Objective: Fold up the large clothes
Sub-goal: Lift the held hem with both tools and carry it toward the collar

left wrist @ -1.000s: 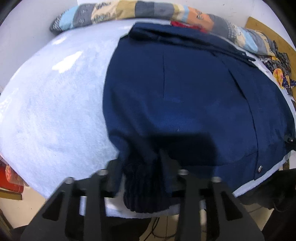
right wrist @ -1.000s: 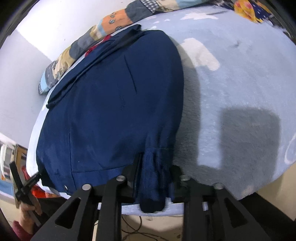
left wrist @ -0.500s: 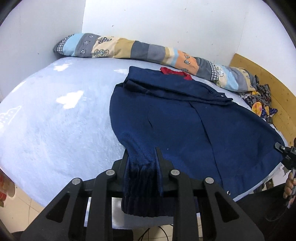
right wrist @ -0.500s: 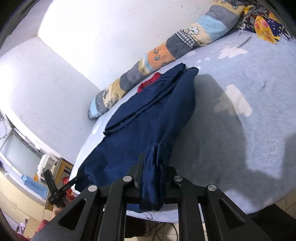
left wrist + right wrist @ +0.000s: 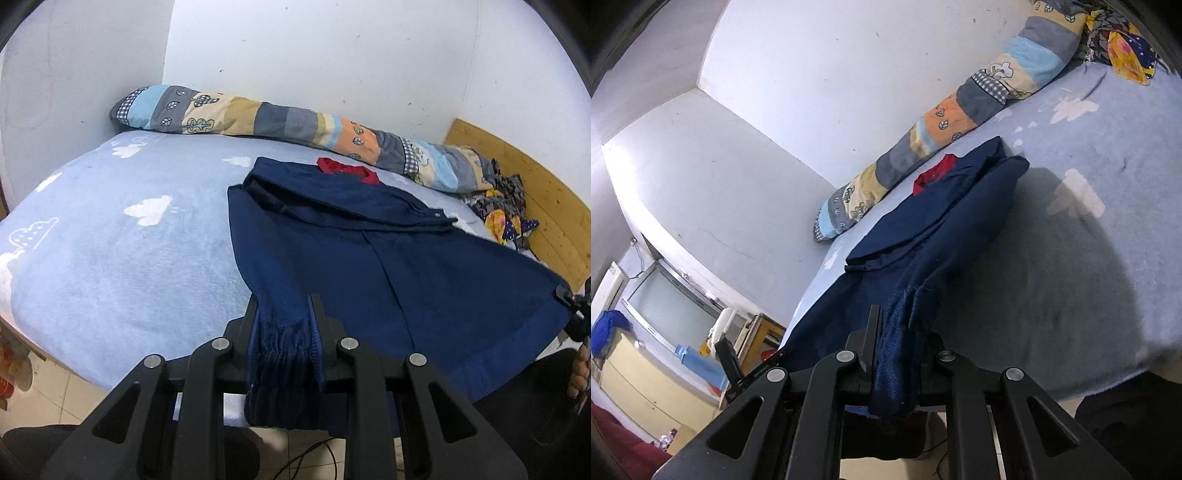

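Observation:
A navy blue jacket [image 5: 406, 266] with a red lining at the collar lies spread on a light blue bed [image 5: 122, 251]. My left gripper [image 5: 282, 306] is shut on the ribbed hem at the jacket's near left corner, which hangs bunched between the fingers. In the right wrist view the same jacket [image 5: 931, 236] runs away toward the wall, and my right gripper [image 5: 899, 325] is shut on its near right corner. Both corners are raised off the bed, so the front edge is stretched between the two grippers. The right gripper's tip shows at the left wrist view's right edge.
A long patchwork bolster [image 5: 295, 122] lies along the white wall behind the jacket. Patterned clothes [image 5: 502, 206] are heaped by the wooden headboard [image 5: 524, 184]. A window, a cabinet and a blue container [image 5: 701, 365] stand beyond the bed's left side. Tiled floor lies under the near edge.
Both grippers have lifted and tilted upward with the jacket's near corners held in them. The hem has come up off the bed, and the wall and bolster have come into view.

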The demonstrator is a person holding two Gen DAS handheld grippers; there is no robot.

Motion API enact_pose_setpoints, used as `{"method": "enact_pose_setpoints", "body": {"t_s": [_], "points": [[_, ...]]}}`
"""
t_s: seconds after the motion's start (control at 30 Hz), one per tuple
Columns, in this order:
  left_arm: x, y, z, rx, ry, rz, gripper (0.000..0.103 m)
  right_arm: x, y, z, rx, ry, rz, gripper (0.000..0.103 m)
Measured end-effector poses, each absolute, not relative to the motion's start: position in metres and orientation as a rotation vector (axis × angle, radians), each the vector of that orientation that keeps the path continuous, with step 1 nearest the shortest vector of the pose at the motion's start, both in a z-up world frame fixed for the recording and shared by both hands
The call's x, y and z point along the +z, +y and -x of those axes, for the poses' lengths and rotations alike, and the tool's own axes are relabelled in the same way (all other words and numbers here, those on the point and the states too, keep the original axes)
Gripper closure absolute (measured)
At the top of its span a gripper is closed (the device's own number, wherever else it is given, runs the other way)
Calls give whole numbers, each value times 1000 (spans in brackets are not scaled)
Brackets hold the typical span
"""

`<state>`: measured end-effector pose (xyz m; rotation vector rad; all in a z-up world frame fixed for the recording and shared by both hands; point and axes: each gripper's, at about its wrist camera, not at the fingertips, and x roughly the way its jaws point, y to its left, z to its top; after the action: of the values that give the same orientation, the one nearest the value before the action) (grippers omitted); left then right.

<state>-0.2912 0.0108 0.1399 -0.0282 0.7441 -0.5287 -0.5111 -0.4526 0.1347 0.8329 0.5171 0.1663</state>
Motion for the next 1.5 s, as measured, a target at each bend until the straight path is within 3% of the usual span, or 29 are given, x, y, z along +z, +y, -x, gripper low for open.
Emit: {"method": "enact_pose_setpoints", "body": {"t_s": [0.33, 0.53, 0.7, 0.73, 0.83, 0.93, 1.1, 1.13, 1.17, 1.2, 1.5], "points": [[155, 13, 261, -513, 763, 76, 82, 158, -466, 496, 196, 472, -853, 91], [118, 12, 245, -533, 1021, 141, 81, 159, -468, 490, 182, 499, -829, 91], [71, 20, 245, -386, 1182, 152, 65, 149, -467, 493, 180, 511, -851, 91], [67, 20, 246, -366, 1204, 155, 55, 148, -467, 493, 178, 513, -854, 91], [60, 17, 251, -345, 1234, 135, 53, 147, -468, 494, 175, 516, -854, 91], [53, 14, 256, -336, 1273, 106, 35, 147, -469, 494, 177, 515, -856, 91], [37, 10, 269, -333, 1336, 121, 36, 147, -468, 494, 183, 512, -859, 91], [38, 7, 273, -338, 1317, 95, 46, 146, -469, 494, 185, 511, -861, 91], [39, 3, 276, -338, 1305, 67, 66, 146, -469, 495, 185, 511, -862, 91], [40, 0, 278, -345, 1297, 58, 72, 145, -468, 495, 184, 512, -864, 91], [78, -22, 302, -335, 1050, -82, 81, 143, -467, 497, 175, 516, -870, 91]]}}
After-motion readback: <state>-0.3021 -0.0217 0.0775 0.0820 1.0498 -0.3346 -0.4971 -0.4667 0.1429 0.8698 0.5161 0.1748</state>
